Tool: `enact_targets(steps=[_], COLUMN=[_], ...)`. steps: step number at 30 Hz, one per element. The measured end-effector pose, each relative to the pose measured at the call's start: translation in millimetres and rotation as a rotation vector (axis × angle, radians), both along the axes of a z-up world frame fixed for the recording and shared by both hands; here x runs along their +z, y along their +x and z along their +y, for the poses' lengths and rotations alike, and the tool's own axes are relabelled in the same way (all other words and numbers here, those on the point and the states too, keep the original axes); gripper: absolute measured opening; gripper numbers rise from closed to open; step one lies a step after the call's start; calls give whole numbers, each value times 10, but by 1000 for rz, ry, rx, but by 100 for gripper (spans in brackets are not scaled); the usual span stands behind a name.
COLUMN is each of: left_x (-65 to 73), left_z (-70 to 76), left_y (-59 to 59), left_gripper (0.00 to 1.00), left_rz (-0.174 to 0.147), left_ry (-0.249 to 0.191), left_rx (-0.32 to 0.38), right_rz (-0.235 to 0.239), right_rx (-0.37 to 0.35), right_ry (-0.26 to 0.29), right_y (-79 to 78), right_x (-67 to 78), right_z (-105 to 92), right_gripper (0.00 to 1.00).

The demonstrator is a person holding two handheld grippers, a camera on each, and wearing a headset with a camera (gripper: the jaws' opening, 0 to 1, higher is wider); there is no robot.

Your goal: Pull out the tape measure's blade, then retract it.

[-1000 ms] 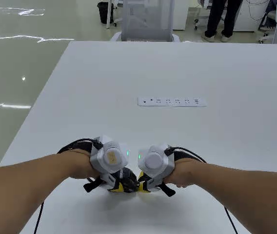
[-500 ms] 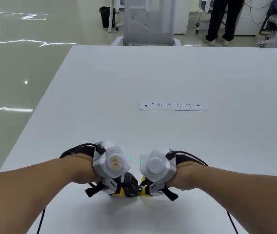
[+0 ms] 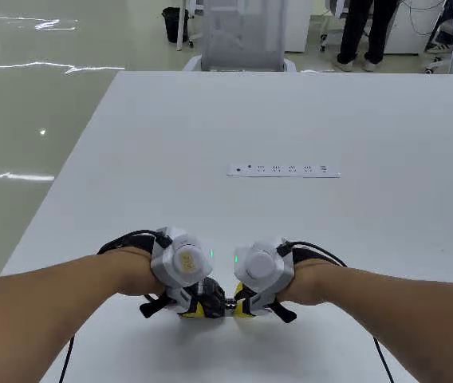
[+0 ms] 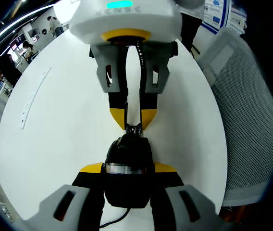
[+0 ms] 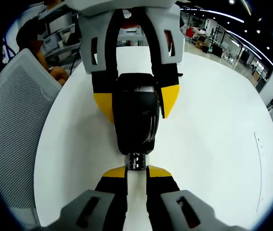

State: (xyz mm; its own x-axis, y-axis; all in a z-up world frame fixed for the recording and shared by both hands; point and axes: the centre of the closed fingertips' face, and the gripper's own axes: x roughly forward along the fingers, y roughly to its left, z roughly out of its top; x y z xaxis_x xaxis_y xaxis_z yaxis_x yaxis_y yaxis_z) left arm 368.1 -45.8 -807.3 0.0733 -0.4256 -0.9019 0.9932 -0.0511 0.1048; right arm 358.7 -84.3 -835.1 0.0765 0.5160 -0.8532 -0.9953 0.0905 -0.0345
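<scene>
A black tape measure (image 3: 211, 302) sits just above the white table (image 3: 290, 112), near its front edge, between my two grippers, which point at each other. My left gripper (image 4: 128, 169) is shut on the tape measure's case (image 4: 127, 166). My right gripper (image 5: 135, 173) is shut on the hook end of the blade (image 5: 135, 161), right at the case's mouth, with hardly any blade drawn out. In the head view the left gripper (image 3: 201, 306) and the right gripper (image 3: 239, 306) nearly touch at their yellow tips.
A white power strip (image 3: 283, 170) lies mid-table. A grey mesh chair (image 3: 242, 36) stands at the far edge, with a person (image 3: 362, 32) standing beyond it. Another mesh chair (image 4: 252, 110) is close behind the near edge. Cables trail from both grippers.
The gap between the two gripper bodies has widened slightly, with the right one edging to the right. Both stay shut on the tape measure.
</scene>
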Motion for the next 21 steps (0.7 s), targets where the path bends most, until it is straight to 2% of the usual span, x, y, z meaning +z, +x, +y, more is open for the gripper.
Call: enact_targets(steps=[15,16,17,18,19,20,21], left_x=[-11,-11,-9,-6,-2,-2,-2], left_z=[-6,-6,2,3,0,-1,-4], left_y=[8,7,3,5,3,0,-8], left_gripper=[32,32,32,32,32,32,32], left_rz=[-1,-1,-2,-3,-2,-1,-1], left_ry=[3,3,5,4,0,-1,-1], left_rx=[1,-1,-4,-6,-5,-4,-8], right_rz=[17,21,-95,10,18,19,46], right_rx=[-16,-19,86,-43,-78,-65,-60], right_ry=[-10,-22,-11,-89,-93,-95,-88], right_y=[4,3,83,-16,102,86,22], right_x=[1,-11,45,40,-4,-1,-29], right_z=[-114,-137,-171,-434,-569,-624,-653], right_gripper=[12,6,0,0,0,0,0])
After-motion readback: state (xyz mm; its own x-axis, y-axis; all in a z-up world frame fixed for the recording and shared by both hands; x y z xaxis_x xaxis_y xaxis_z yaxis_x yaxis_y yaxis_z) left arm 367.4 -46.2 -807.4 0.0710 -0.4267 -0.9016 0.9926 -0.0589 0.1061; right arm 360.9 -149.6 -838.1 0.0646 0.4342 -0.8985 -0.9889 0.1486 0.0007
